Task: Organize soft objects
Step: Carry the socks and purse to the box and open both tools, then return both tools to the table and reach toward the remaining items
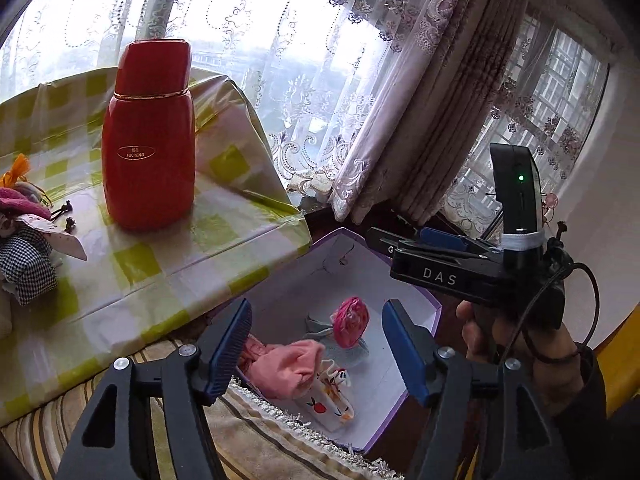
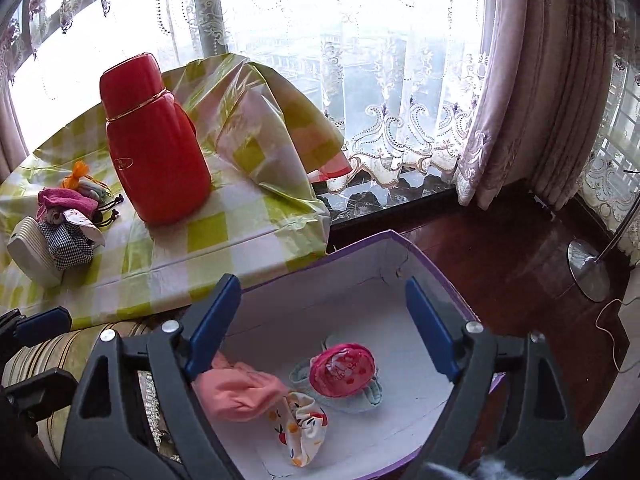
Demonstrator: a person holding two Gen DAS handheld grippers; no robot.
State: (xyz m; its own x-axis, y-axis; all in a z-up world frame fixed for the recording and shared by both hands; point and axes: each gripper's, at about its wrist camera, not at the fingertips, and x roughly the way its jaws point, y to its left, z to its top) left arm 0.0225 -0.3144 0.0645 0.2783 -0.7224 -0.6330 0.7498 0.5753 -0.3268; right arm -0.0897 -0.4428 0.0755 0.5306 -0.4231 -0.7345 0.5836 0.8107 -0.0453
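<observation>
A purple box (image 1: pixel 434 312) (image 2: pixel 396 238) with a white inside sits below the table's edge. In it lie a pink cloth (image 1: pixel 286 366) (image 2: pixel 236 394), a fruit-print pouch (image 1: pixel 334 400) (image 2: pixel 302 432), and a round pink pouch (image 1: pixel 352 322) (image 2: pixel 344 370) on a pale blue cloth (image 2: pixel 366 398). My left gripper (image 1: pixel 316 356) is open and empty above the box. My right gripper (image 2: pixel 324 332) is open and empty above the box; it also shows in the left wrist view (image 1: pixel 404 246). A pile of soft items (image 1: pixel 24 232) (image 2: pixel 66 220) lies on the table's left.
A red thermos (image 1: pixel 148 140) (image 2: pixel 154 144) stands on the green-checked tablecloth (image 1: pixel 160 264) (image 2: pixel 224 240). A striped cushion (image 1: pixel 248 440) lies under the box. Curtains and a window are behind. A lamp base (image 2: pixel 588 270) stands on the dark wood floor at right.
</observation>
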